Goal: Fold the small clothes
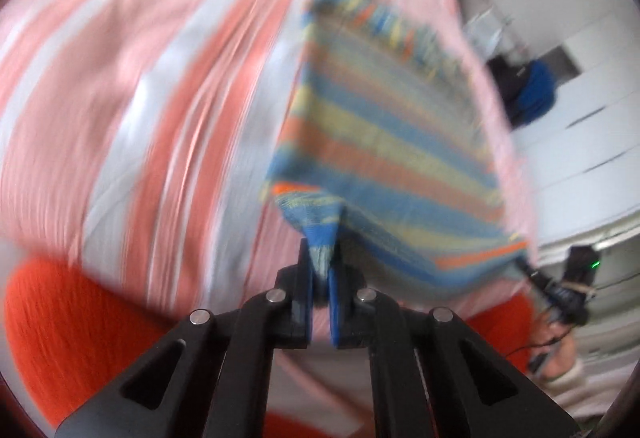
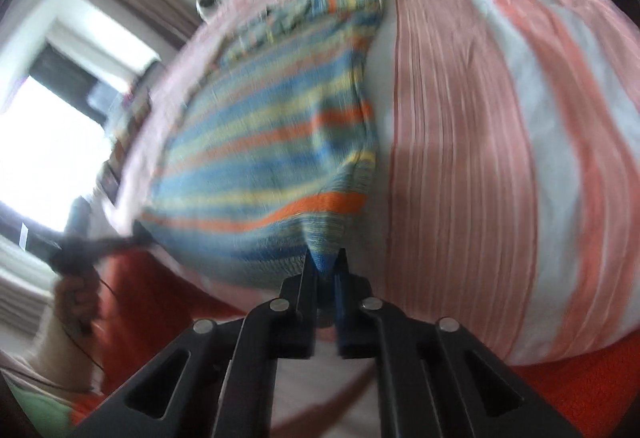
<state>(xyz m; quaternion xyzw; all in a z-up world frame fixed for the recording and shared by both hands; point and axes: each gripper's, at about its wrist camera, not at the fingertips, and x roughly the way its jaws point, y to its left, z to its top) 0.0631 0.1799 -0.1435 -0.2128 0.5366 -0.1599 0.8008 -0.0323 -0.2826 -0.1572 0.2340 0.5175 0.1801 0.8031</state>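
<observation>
Both tools held the striped knitted garment (image 1: pixel 384 142) over the bed (image 1: pixel 120 78).
The left tool (image 1: pixel 320 258) and right tool (image 2: pixel 326 262) each pinched one lower corner.

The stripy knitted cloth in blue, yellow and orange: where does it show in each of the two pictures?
Left wrist view: the knitted cloth fills the middle and right, one near corner pinched in the left gripper.
Right wrist view: the knitted cloth fills the middle and left, its other near corner pinched in the right gripper.
Shared landmark: the pink and white striped bed cover under the cloth.
</observation>
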